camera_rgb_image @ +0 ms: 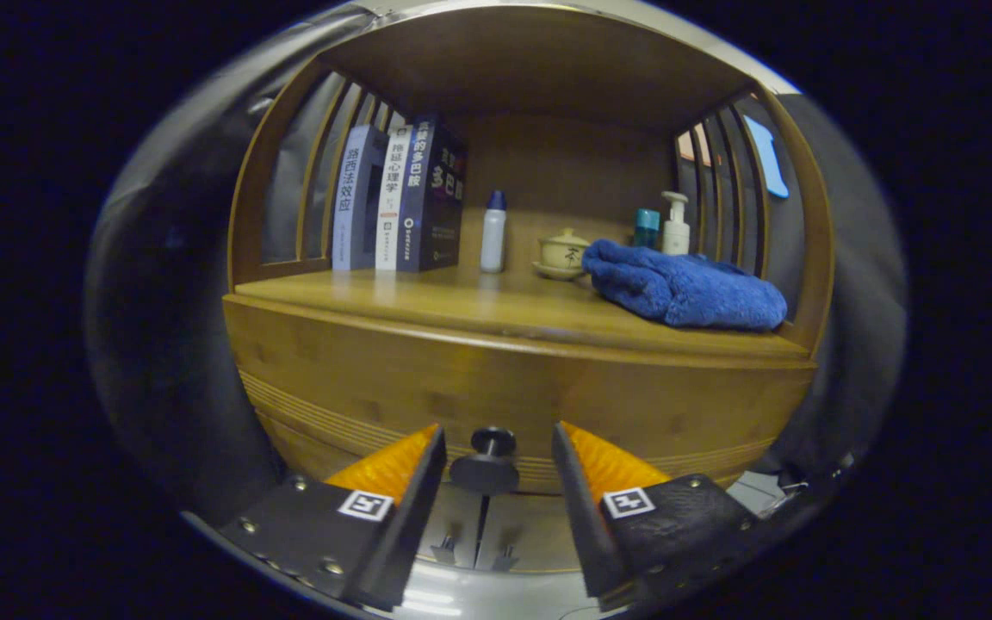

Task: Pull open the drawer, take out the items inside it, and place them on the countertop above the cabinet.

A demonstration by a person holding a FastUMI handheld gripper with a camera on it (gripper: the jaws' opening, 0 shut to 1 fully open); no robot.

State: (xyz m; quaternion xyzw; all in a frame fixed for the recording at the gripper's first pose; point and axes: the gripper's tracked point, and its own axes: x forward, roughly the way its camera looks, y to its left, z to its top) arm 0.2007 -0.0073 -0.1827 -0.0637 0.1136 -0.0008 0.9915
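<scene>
Low in the centre of the frame, your tool (pixel 496 469) sits with its fingers spread, the dark drawer knob (pixel 491 456) between them and neither finger touching it. That knob stands out from the wooden drawer front (pixel 427 387), which looks closed, though the fisheye bend makes that hard to judge. Above it the bench (pixel 479 306) carries a row of upright books (pixel 397 198) at upper left, a white bottle (pixel 492 231) mid-frame, a lidded teacup (pixel 562 253), a pump bottle (pixel 676 226), and a folded blue towel (pixel 685 288) at right.
</scene>
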